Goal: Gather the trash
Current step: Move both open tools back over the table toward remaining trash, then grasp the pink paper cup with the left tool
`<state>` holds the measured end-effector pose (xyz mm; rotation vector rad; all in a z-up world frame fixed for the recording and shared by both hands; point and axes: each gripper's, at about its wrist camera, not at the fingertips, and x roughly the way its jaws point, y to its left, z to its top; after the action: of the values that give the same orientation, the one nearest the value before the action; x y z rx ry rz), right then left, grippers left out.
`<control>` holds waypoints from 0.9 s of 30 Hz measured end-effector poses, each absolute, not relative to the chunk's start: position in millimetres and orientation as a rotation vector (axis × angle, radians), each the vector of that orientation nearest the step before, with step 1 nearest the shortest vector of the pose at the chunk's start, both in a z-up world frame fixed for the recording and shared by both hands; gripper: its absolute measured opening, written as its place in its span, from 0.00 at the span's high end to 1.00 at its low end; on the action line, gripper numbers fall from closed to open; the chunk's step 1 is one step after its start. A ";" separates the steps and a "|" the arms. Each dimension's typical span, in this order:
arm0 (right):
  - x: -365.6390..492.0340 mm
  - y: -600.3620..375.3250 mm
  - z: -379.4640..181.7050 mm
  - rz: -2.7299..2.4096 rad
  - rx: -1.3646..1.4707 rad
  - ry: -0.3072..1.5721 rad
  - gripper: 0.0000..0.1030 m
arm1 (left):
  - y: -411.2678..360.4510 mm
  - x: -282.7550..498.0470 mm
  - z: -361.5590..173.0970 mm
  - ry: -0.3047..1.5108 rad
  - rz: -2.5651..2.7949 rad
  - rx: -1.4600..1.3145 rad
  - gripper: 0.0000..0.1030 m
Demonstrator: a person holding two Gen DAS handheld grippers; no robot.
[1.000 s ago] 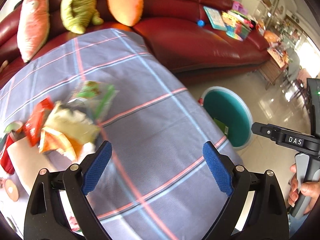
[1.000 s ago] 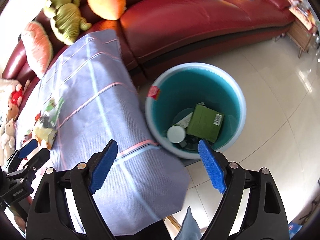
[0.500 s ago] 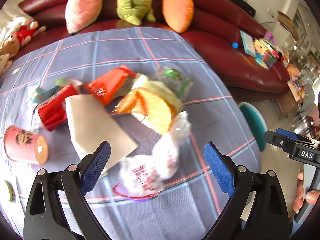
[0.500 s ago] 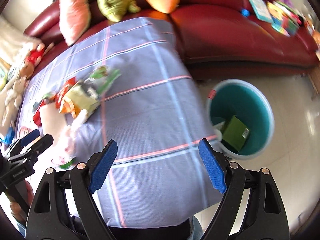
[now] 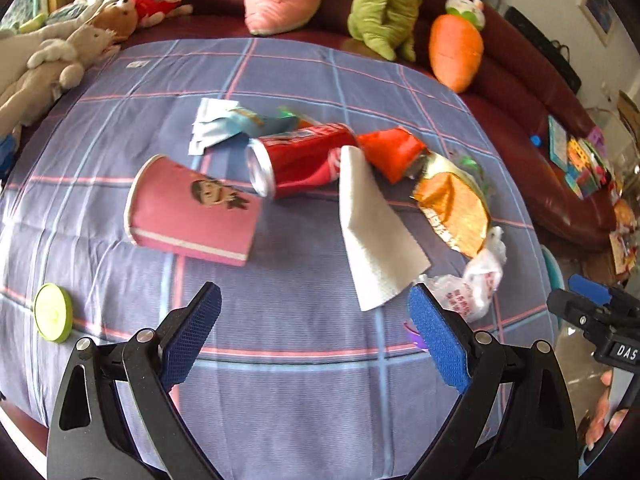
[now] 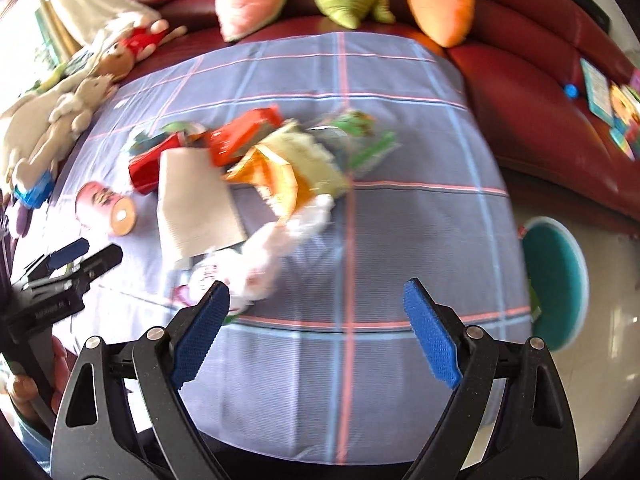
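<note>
Trash lies in a pile on the purple plaid tablecloth point(image 5: 304, 400): a pink paper cup point(image 5: 192, 212) on its side, a red soda can point(image 5: 304, 164), a white napkin point(image 5: 376, 236), an orange snack bag point(image 5: 452, 204), a red wrapper point(image 5: 392, 152) and a white plastic bag point(image 5: 472, 284). My left gripper point(image 5: 316, 340) is open and empty, just short of the cup and napkin. My right gripper point(image 6: 316, 332) is open and empty, near the plastic bag point(image 6: 256, 256). The teal trash bin point(image 6: 556, 284) stands on the floor to the right.
A small green lid point(image 5: 54, 312) lies at the table's left. A red sofa point(image 6: 532, 92) with plush toys, including an orange carrot point(image 5: 456, 52) and a green one point(image 5: 384, 4), wraps the far side. Books lie on the sofa at right point(image 5: 576, 156).
Both grippers have swung left, away from the bin and toward the trash pile. The left view now centres on the cup, can and napkin. Both stay open.
</note>
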<state>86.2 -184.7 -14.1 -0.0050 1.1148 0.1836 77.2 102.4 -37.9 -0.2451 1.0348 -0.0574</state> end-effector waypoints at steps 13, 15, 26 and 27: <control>93.0 -137.8 -32.1 0.248 -0.077 1.164 0.18 | 189.5 101.4 -69.8 1.030 0.200 -0.601 0.08; 96.6 -135.3 -36.7 0.249 -0.090 1.177 0.18 | 194.0 107.3 -72.7 1.023 0.232 -0.613 0.08; 124.7 -107.5 -42.1 0.268 -0.193 1.180 0.18 | 196.0 143.0 -78.4 1.015 0.263 -0.611 0.08; 126.4 -104.1 -42.7 0.273 -0.201 1.181 0.18 | 196.0 146.9 -79.2 1.016 0.261 -0.608 0.08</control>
<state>126.4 -104.1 -42.7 -0.2007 1.1814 0.2725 146.9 196.0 -79.2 -0.6084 1.0165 0.2613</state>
